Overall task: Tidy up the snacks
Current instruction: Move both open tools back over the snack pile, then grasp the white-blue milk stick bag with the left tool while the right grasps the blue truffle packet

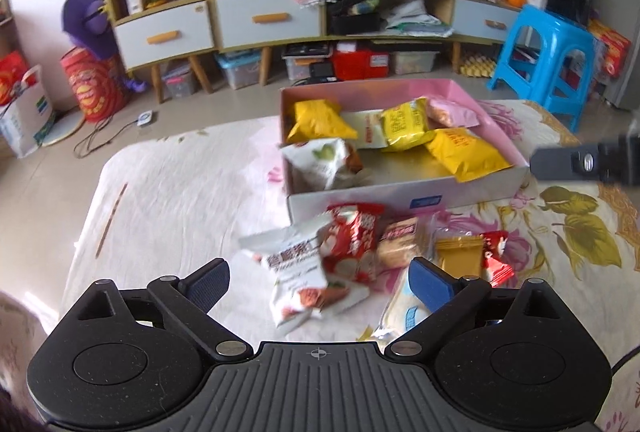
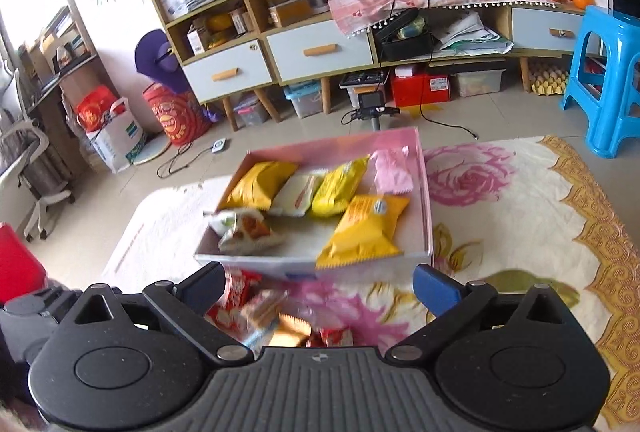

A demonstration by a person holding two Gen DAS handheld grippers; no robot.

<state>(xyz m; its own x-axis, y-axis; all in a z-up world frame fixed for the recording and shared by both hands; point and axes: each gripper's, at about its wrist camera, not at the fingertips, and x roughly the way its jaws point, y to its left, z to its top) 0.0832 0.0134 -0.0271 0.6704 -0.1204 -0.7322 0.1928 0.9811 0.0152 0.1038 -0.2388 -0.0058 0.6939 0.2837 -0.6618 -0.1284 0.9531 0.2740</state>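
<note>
A shallow box with a pink inside (image 1: 460, 88) lies on the flowered cloth and holds several yellow, white and pink snack packets. In front of it lie loose snacks: a white packet (image 1: 292, 272), a red packet (image 1: 352, 240), a brown biscuit packet (image 1: 400, 240), an orange packet (image 1: 458, 254) and a small red one (image 1: 496, 256). My left gripper (image 1: 320, 282) stands open above these with nothing gripped. My right gripper (image 2: 322, 286) is open too, just short of the box's near wall (image 2: 280, 270), over blurred loose packets (image 2: 260, 308). A yellow packet (image 2: 368, 228) leans over that wall.
A thin wooden stick (image 1: 112, 220) lies on the cloth at the left. Beyond the table stand a blue plastic stool (image 1: 548, 48), a low cabinet with drawers (image 1: 268, 18) and a small camera on a stand (image 2: 372, 104). The cloth to the right of the box (image 2: 520, 212) is bare.
</note>
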